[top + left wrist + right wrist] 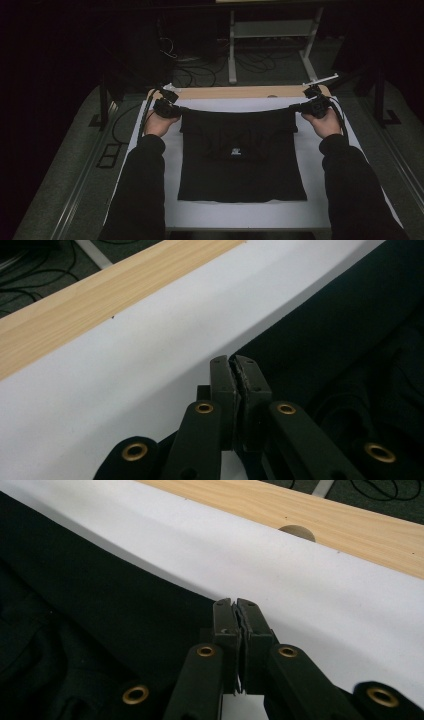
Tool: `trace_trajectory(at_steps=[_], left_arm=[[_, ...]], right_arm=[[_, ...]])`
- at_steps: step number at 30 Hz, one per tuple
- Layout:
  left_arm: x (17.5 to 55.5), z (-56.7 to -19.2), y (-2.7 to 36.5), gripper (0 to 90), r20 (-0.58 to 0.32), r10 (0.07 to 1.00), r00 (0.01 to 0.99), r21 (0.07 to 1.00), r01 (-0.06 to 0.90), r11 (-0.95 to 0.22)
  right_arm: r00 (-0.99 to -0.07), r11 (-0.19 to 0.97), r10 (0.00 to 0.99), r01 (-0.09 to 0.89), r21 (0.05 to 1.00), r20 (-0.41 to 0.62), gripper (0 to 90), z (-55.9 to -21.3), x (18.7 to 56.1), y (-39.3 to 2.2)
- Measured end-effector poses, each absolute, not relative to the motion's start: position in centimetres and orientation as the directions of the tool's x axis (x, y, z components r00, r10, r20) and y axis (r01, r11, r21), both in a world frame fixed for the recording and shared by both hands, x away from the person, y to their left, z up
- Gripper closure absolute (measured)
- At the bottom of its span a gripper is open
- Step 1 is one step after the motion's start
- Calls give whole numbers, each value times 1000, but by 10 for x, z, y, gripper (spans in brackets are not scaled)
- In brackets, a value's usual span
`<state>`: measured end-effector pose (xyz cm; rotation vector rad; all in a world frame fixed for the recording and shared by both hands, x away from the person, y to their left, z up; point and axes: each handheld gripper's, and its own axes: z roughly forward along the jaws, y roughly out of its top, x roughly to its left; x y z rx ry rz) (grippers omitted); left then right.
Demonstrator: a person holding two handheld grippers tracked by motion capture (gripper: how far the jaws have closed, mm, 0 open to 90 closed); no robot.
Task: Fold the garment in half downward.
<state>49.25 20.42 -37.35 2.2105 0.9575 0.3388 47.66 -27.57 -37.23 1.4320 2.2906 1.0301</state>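
A black garment (242, 160) with a small white label lies folded on a white sheet (250, 212). Its far edge is stretched between my two grippers. My left gripper (167, 107) is at the far left corner, and in the left gripper view its jaws (234, 365) are shut on the cloth's edge (350, 340). My right gripper (312, 106) is at the far right corner, where the right gripper view shows its jaws (235, 605) pressed together on the black cloth (75, 590). The fold hides the garment's lower layers.
The white sheet covers a wooden table whose bare far edge (235, 92) has a round hole (297, 531). Beyond the table are floor cables (200, 70) and a grey metal stand (270, 30). White sheet shows on both sides of the garment.
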Motion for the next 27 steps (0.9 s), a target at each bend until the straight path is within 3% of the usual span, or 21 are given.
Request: trace_trajectory(at_steps=[15,23,27], left_arm=[[500,-396,204,844,-90,717,691,657,582,-479],[500,-410,208,740,-147,716,682,644,616,-454],[499,-409,211,597,-160,725,670,639,630,-442]], right_arm=[[-491,263,849,712,651,194,853,-395,489,-275],[-490,235,840,717,656,234,773,-403,489,-276],[-492,237,840,713,660,230,725,-401,487,-275]])
